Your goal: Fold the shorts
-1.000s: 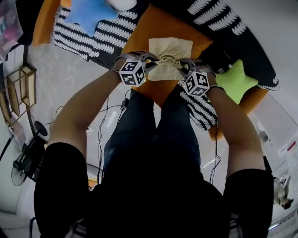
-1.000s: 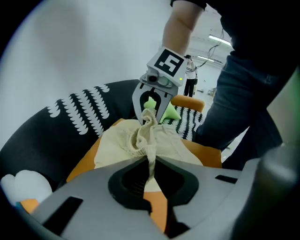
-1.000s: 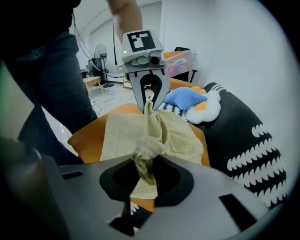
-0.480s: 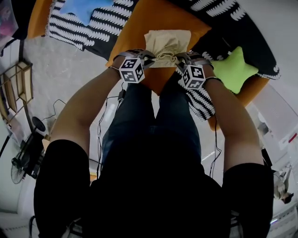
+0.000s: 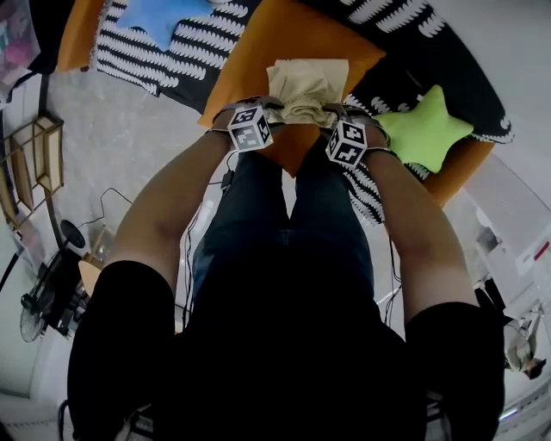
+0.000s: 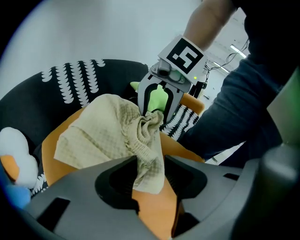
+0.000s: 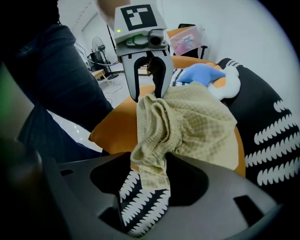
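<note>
Checked nearest first. Left gripper: jaws just opened and now released, no longer clamping. Bunched edge of shorts still draped loose between them, with a gap showing on one side. Right gripper: same finding, jaws just opened and released, with a gathered strip of the cloth hanging between them.

Shorts found at top centre of the head view, folded small on the orange cushion. Near edge crumpled between the two grippers, far part lying flat.

Judged risks:
- Likely snagging of cloth on a pad when the grippers draw back, dragging the fold open; cause, fabric still sitting inside both jaws.
- Possible spring-back of the crumpled near edge, leaving an untidy fold; cause, gathered waistband not pressed flat.
- Possible slide off the cushion's near edge; cause, a strip apparently hanging past it.

Counted, near to far:
- Grippers: two.
- Shorts: one.
- Cushion beneath: one.
- Star pillows: two, one green at right, one blue at upper left.
</note>
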### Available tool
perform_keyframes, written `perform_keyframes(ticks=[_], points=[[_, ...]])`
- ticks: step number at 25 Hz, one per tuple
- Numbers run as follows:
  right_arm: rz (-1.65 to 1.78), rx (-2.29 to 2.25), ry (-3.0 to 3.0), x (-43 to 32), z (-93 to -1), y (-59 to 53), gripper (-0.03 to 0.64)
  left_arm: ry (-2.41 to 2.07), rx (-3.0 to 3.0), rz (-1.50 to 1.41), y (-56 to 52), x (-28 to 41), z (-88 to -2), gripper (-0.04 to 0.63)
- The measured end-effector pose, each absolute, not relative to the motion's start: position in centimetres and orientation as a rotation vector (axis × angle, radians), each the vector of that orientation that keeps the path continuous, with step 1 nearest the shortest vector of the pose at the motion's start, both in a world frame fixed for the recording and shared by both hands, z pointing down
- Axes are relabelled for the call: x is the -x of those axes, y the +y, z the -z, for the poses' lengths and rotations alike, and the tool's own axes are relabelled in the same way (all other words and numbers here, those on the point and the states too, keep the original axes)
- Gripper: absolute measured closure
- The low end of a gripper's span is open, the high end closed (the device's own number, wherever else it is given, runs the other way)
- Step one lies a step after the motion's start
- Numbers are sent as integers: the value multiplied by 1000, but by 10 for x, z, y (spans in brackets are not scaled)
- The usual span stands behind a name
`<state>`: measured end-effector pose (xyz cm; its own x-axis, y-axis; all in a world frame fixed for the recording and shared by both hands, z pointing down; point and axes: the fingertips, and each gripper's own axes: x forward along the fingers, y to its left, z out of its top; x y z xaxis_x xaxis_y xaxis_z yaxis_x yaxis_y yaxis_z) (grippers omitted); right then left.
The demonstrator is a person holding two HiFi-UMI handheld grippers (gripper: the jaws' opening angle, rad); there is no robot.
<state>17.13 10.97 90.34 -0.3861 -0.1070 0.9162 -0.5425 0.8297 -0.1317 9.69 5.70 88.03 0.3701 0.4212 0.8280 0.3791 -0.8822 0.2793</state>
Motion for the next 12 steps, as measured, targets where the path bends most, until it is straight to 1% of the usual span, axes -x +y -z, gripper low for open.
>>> perform_keyframes(ticks=[5,12], points=[[-660,-529,-1903,-167,-892,114,322,654,-2486,-1582,57,-96,-873,376],[-851,-771,-1926,-194,-831,95,319,498,-2426,-1554,40,-85,-830,377]])
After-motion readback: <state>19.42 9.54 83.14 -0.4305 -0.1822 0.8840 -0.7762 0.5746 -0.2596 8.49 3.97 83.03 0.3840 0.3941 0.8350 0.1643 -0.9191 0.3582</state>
